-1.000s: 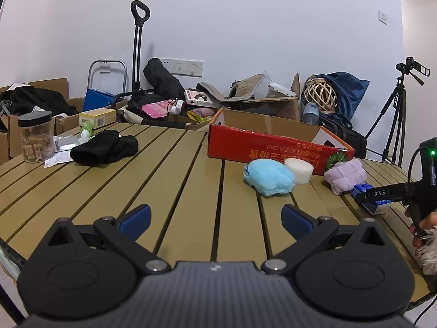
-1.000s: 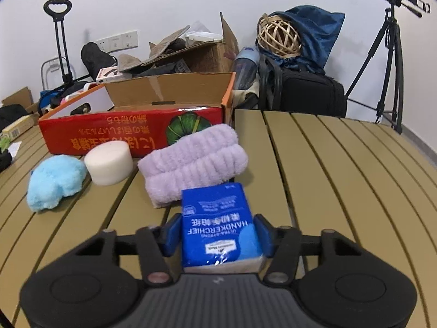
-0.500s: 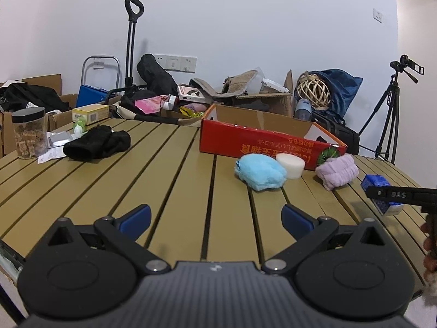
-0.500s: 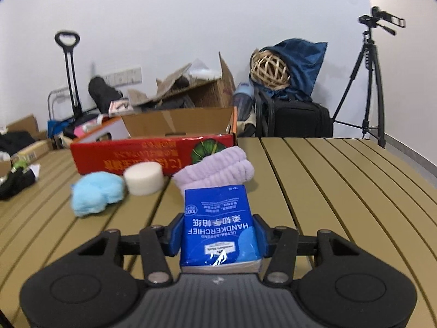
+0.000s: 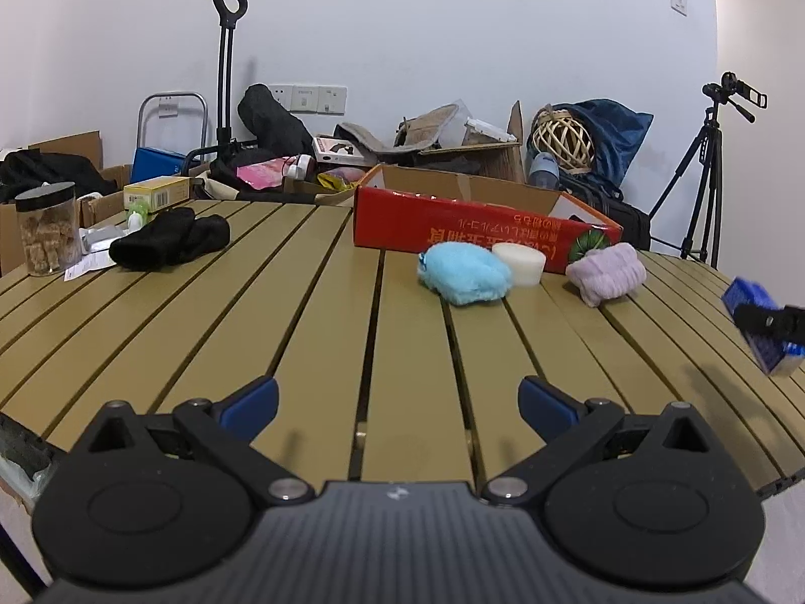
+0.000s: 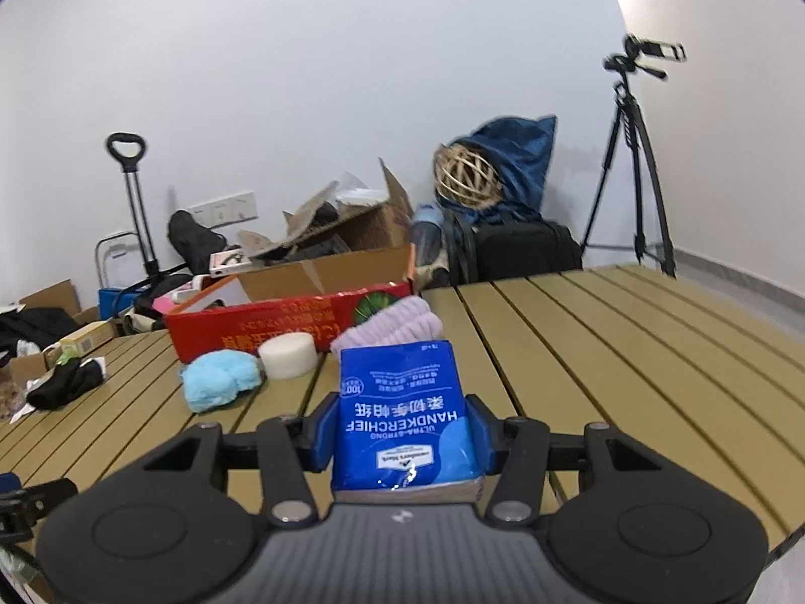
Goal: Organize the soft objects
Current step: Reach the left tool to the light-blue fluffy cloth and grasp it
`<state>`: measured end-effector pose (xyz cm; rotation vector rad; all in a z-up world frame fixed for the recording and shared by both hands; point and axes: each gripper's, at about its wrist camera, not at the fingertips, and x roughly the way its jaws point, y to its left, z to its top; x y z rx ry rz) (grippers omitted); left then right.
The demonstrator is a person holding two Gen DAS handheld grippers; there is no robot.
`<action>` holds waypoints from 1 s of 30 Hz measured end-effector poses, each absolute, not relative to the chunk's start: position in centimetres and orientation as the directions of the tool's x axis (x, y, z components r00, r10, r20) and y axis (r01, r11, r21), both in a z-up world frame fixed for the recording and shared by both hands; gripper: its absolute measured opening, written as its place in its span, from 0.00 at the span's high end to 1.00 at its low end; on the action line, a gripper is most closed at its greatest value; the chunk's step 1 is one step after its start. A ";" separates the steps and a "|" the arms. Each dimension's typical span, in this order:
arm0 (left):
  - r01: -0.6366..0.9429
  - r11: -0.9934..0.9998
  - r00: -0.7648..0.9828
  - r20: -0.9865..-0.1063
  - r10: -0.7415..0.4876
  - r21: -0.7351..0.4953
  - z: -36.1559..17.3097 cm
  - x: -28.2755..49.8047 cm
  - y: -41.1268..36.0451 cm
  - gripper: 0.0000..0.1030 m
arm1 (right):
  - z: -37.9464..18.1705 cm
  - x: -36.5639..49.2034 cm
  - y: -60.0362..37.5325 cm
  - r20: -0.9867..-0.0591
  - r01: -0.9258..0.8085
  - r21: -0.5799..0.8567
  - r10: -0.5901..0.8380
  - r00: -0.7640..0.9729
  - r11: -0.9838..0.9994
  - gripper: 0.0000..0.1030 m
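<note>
table (image 5: 312, 282): slatted tan top; near edge under left gripper, far-right corner seen in right view; wide bare slats centre & right = most free room.
red box (image 5: 468, 231): open-top carton at far side, lid flaps up; inside hidden from both views.
black cloth (image 5: 168, 239): heap nr left edge, beside jar (image 5: 45, 234).
blue fluffy item (image 5: 465, 277): on table just in front of box, touching white foam disc (image 5: 520, 261).
lilac towel roll (image 5: 606, 277): right of disc, nr box corner.
tissue pack (image 6: 405, 412): blue, clamped betw. right gripper (image 6: 402, 433) pads, held above table; cut off at frame edge in left view.
left gripper (image 5: 397, 400): fingers spread wide, nothing betw. them, over near edge.
</note>
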<state>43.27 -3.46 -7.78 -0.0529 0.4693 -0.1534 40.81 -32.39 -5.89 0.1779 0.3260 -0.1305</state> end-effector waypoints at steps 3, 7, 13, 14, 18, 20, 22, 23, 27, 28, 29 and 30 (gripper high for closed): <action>0.119 0.987 0.881 -0.447 -0.155 -0.109 -7.3 43.6 -3.0 0.00 | -5.9 40.6 -32.0 -0.318 0.135 0.119 -0.091 0.944 0.984 0.51; 0.144 0.975 0.870 -0.448 -0.206 -0.169 -5.9 45.4 -3.4 0.00 | -6.0 41.0 -32.4 -0.320 0.126 0.134 -0.077 0.944 0.983 0.51; 0.196 0.980 0.893 -0.407 -0.194 -0.037 -3.6 48.6 -7.6 0.00 | -6.1 41.0 -33.8 -0.310 0.160 0.142 -0.109 0.944 0.977 0.51; 0.207 0.978 0.891 -0.410 -0.195 -0.016 -3.5 49.2 -8.3 0.00 | -6.2 41.0 -34.1 -0.309 0.167 0.141 -0.117 0.944 0.976 0.51; 0.225 0.973 0.880 -0.439 -0.182 0.049 -3.3 52.4 -10.8 0.00 | -6.4 41.2 -35.1 -0.309 0.191 0.143 -0.140 0.941 0.971 0.51; 0.237 0.970 0.859 -0.479 -0.182 0.055 -3.5 54.5 -11.7 0.00 | -6.5 41.4 -35.5 -0.310 0.202 0.145 -0.149 0.939 0.969 0.51; 0.251 0.967 0.823 -0.534 -0.194 0.036 -3.7 56.7 -12.5 0.00 | -6.6 41.5 -35.6 -0.311 0.208 0.143 -0.155 0.937 0.968 0.51; 0.259 0.966 0.802 -0.563 -0.200 0.025 -3.9 57.8 -12.9 0.00 | -6.7 41.6 -35.7 -0.313 0.210 0.143 -0.157 0.937 0.967 0.51; 0.232 0.973 0.771 -0.613 -0.173 0.017 -4.8 60.6 -13.6 0.00 | -7.1 42.2 -36.0 -0.325 0.222 0.148 -0.165 0.931 0.964 0.51; 0.217 0.976 0.767 -0.622 -0.155 0.025 -5.1 61.2 -13.7 0.00 | -7.2 42.3 -36.1 -0.328 0.226 0.150 -0.168 0.930 0.963 0.51; 0.208 0.978 0.759 -0.636 -0.140 0.032 -5.3 61.9 -13.8 0.00 | -7.3 42.5 -36.2 -0.330 0.231 0.152 -0.171 0.928 0.961 0.51; 0.205 0.978 0.750 -0.647 -0.135 0.034 -5.6 62.5 -13.8 0.00 | -7.4 42.6 -36.3 -0.332 0.236 0.157 -0.174 0.927 0.959 0.51</action>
